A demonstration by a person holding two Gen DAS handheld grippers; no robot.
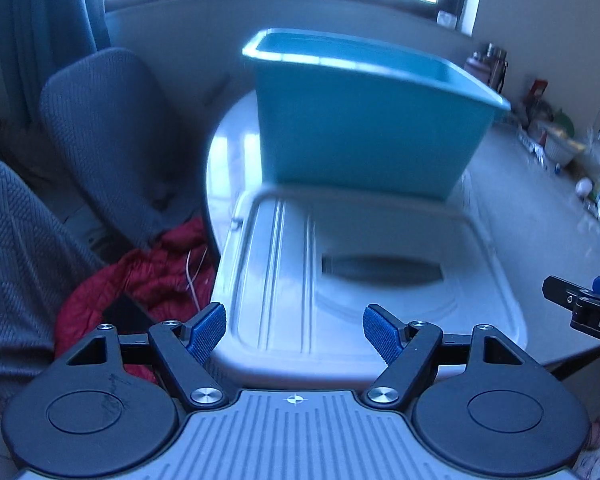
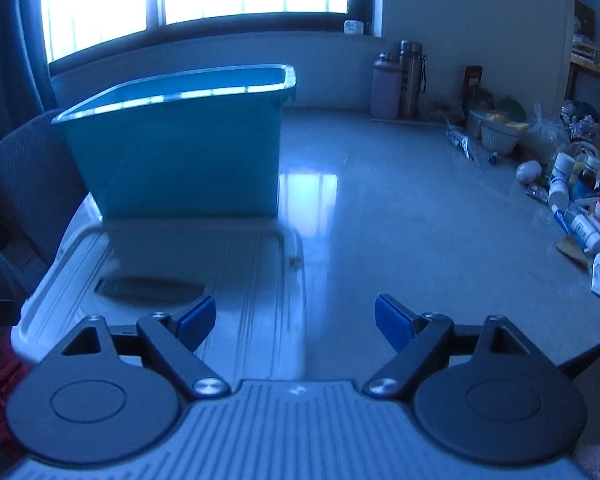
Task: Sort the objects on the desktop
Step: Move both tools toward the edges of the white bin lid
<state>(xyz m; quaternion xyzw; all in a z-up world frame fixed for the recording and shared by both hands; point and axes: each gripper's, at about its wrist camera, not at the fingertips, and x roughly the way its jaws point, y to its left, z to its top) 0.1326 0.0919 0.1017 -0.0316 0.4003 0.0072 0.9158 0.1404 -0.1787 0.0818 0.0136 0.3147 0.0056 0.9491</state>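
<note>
The left gripper (image 1: 295, 332) is hovering above the near end of a grey lid (image 1: 340, 264) lying flat on the table (image 1: 532, 208), its blue pads (image 1: 207, 332) spread wide apart and gripping nothing. The right gripper (image 2: 295, 324) is likewise standing released, its blue pads (image 2: 392, 326) well apart with nothing between them; it is sitting over the right edge of the same grey lid (image 2: 236, 272), with one pad above the lid and the other above bare tabletop. In the left wrist view, part of the right gripper (image 1: 588, 304) is showing at the right edge of the picture. A teal bin (image 1: 364, 120) is standing upright just behind the lid, its open top facing up; whether the two are touching cannot be told. In the right wrist view the teal bin (image 2: 180, 148) is sitting at the left of the table (image 2: 420, 216), and its inside is hidden from both cameras. The things to be sorted are lying in a loose clutter (image 2: 580, 208) of small bottles, tubes and packets along the table's far right side, well apart from both grippers and the bin. Two tall flasks (image 2: 398, 80) are standing by the wall under the window. A grey chair (image 1: 108, 132) is standing to the left of the table, with a red jacket (image 1: 148, 276) lying below it. Both views are blurring slightly.
</note>
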